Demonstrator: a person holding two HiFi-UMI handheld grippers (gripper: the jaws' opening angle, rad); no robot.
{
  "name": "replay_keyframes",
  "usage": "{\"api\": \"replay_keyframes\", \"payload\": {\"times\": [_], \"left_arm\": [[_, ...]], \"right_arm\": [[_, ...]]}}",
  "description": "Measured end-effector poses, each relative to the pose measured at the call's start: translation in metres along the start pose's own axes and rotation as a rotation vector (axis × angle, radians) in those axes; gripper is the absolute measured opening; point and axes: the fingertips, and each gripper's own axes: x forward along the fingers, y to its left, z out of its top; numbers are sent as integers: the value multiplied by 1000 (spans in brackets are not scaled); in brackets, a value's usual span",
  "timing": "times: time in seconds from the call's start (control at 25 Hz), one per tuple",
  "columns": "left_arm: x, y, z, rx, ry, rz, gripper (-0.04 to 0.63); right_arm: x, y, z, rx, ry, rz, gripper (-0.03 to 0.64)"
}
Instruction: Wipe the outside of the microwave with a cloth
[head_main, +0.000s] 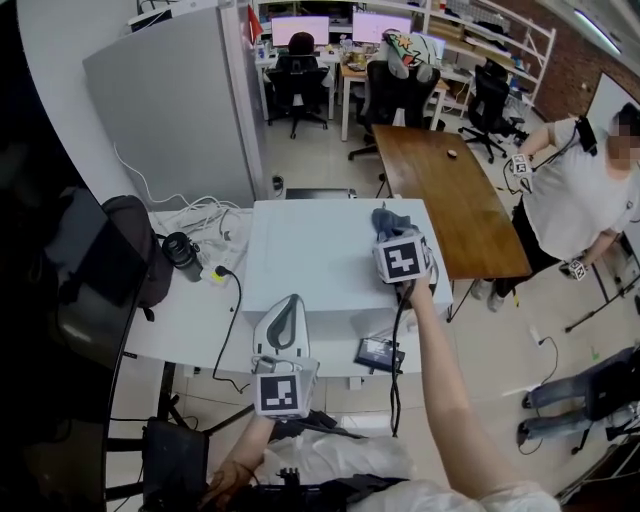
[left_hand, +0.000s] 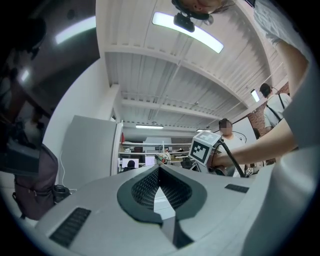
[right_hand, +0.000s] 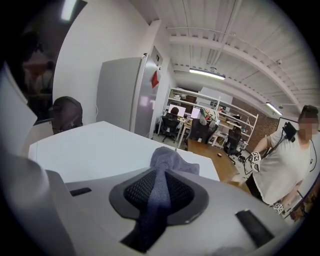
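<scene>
The microwave (head_main: 310, 262) is a white box on the white table; its flat top fills the middle of the head view. A blue-grey cloth (head_main: 386, 219) lies bunched on the top near the right edge, and my right gripper (head_main: 392, 232) is shut on it. In the right gripper view the cloth (right_hand: 167, 161) runs back between the pads (right_hand: 137, 192) and humps up over the white top (right_hand: 95, 147). My left gripper (head_main: 292, 302) is at the microwave's front left corner, jaws together, holding nothing. In its own view the left gripper (left_hand: 159, 171) points nearly level across the top.
A white table (head_main: 190, 320) carries a dark jar (head_main: 182, 250), white cables (head_main: 205, 215) and a black bag (head_main: 135, 255). A small screen device (head_main: 378, 353) lies in front of the microwave. A wooden table (head_main: 450, 190) and a standing person (head_main: 585, 195) are to the right, a grey cabinet (head_main: 180, 110) behind.
</scene>
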Motion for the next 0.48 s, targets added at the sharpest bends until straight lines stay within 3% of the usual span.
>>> {"api": "replay_keyframes", "payload": {"times": [0.16, 0.36, 0.48], "left_arm": [[-3, 6, 0, 3, 2, 13, 2], [-7, 17, 5, 23, -13, 35, 2], [-13, 25, 7, 25, -15, 58, 2]], "right_arm": [[-4, 9, 10, 31, -38, 53, 75], [3, 38, 39, -28, -65, 74, 75], [-9, 74, 72, -62, -146, 137, 75]]}}
